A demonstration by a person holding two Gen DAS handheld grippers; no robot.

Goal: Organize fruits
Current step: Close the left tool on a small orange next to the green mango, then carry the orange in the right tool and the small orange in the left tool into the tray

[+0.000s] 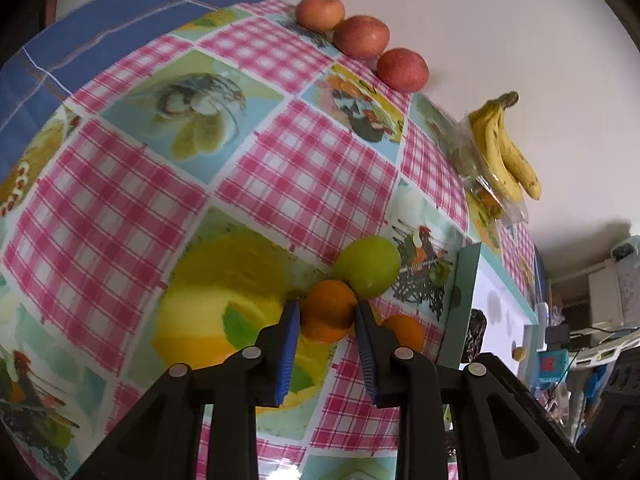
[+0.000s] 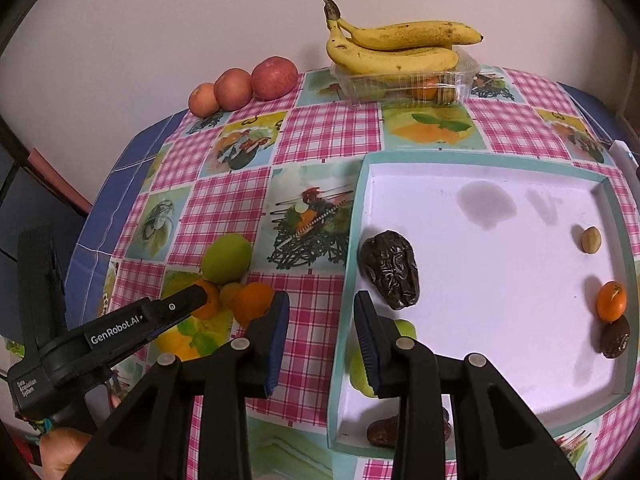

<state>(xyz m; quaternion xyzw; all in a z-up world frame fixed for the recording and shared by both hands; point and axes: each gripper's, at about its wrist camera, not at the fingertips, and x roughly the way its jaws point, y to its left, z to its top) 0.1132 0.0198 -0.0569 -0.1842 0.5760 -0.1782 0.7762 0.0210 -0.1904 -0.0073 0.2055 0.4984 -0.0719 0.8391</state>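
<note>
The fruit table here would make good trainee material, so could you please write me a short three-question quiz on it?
1. True or false: the left gripper is shut on an orange.
2. Which fruit touches that orange from behind? A) banana B) green fruit C) red apple
3. Fill in: the bananas lie on top of a clear plastic ____.

Key: 1 true, its blue pads press both sides of the orange. 2 B, the green fruit; the three red apples line the table's far edge. 3 container.
</note>
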